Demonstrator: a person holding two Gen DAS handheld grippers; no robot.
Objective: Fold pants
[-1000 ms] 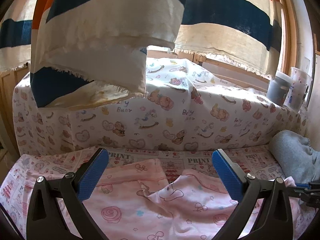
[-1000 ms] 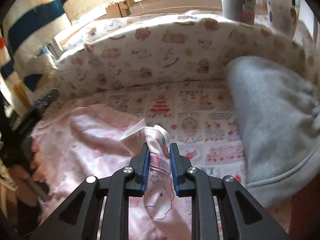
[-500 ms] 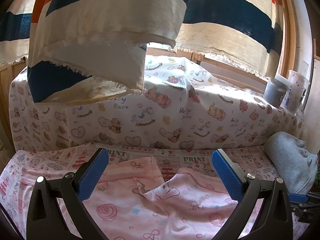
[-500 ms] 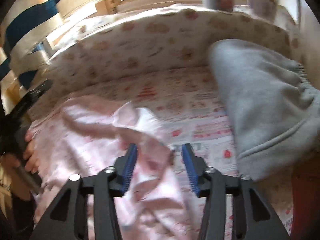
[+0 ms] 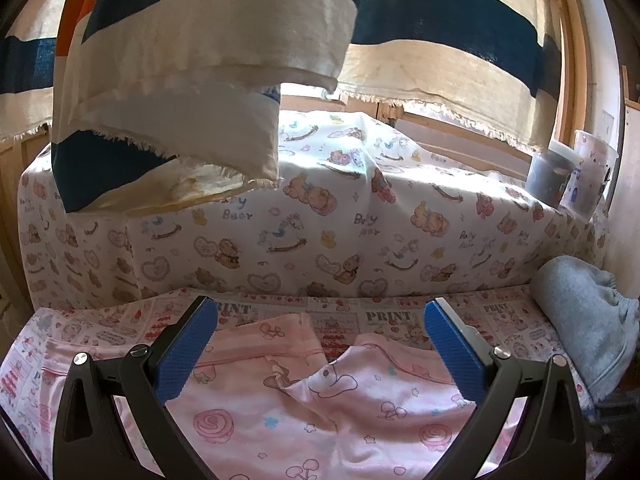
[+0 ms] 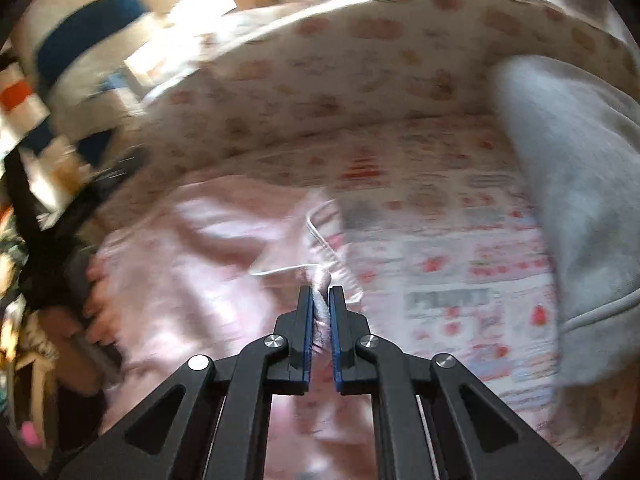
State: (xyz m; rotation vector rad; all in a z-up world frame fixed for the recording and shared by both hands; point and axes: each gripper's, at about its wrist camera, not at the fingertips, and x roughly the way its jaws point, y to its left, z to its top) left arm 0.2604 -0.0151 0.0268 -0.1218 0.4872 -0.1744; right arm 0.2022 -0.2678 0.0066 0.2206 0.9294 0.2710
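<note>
Right wrist view, blurred: right gripper [image 6: 320, 300] clenched on a bunched fold of the pink pants [image 6: 192, 264], grey garment [image 6: 568, 184] at 2 o'clock; left gripper [image 5: 320, 344] spread wide, released, above the pants [image 5: 280, 412] lying on the printed sheet [image 5: 384, 314].

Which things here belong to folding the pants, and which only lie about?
Belong to the job:
- pink cartoon-print cotton pants
- right gripper, shut on them
- left gripper, open

Only lying about:
- grey fleece garment
- two plastic cups
- striped curtain
</note>
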